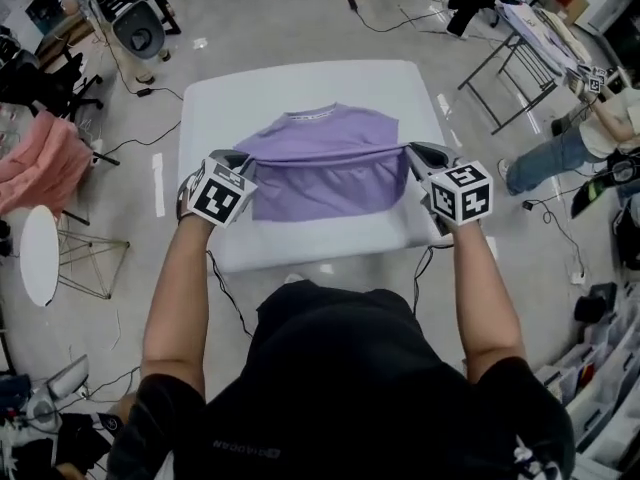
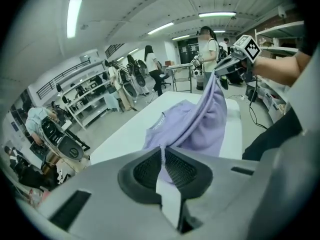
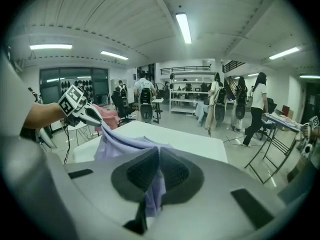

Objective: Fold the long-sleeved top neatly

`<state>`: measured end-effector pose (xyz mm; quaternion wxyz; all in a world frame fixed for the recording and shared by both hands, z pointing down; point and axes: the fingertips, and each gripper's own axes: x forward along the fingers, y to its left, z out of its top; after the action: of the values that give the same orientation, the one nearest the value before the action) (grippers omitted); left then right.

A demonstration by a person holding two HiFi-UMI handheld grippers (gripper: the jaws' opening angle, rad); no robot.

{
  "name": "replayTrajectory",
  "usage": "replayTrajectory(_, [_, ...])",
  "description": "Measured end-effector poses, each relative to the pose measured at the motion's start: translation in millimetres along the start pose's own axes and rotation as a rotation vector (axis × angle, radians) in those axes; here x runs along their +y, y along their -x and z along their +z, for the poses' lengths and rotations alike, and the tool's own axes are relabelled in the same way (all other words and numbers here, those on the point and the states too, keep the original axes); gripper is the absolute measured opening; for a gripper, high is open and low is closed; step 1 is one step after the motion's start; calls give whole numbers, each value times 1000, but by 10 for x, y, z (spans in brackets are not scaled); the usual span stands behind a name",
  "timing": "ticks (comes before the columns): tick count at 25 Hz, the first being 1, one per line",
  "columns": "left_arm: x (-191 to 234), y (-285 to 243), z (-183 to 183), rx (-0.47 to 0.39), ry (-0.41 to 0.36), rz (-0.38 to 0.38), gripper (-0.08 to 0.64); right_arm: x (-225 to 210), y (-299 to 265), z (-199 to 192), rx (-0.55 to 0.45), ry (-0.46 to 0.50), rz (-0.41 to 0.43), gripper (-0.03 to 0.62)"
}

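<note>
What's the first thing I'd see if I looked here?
A purple top on the white table in the middle, one edge lifted. The left claw and the right claw each pinch an end of that edge, holding it tight between them.

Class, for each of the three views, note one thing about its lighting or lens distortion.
Head view: even, soft light, the top sharp, no harsh glare on the table. Left gripper view: strong fisheye, dark corners, ceiling lamp blown out. Right gripper view: same fisheye bend and dark rim, strip lamp glaring.
</note>
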<state>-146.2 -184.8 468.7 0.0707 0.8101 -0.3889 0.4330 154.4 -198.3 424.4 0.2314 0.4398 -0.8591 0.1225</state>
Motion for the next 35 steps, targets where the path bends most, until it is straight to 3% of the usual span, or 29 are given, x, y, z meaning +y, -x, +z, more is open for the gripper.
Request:
replayTrajectory(4, [247, -215, 27, 7, -48, -33, 28, -123, -301, 121, 15, -76, -40, 14])
replayTrajectory(10, [416, -565, 197, 37, -5, -37, 28, -514, -736, 133, 87, -83, -45, 14])
replayTrajectory(19, [852, -1286, 12, 195, 115, -2, 28, -904, -1740, -104, 216, -162, 4, 14])
replayTrajectory(27, [983, -1937, -261, 322, 230, -31, 28, -1100, -2415, -651, 404, -158, 40, 15])
replayTrajectory(31, [964, -2045, -377, 332, 298, -40, 28, -1073, -2517, -830, 447, -135, 47, 15])
replayTrajectory(35, [970, -2090, -387, 320, 316, -34, 28, -1082, -2554, -859, 449, -132, 50, 16])
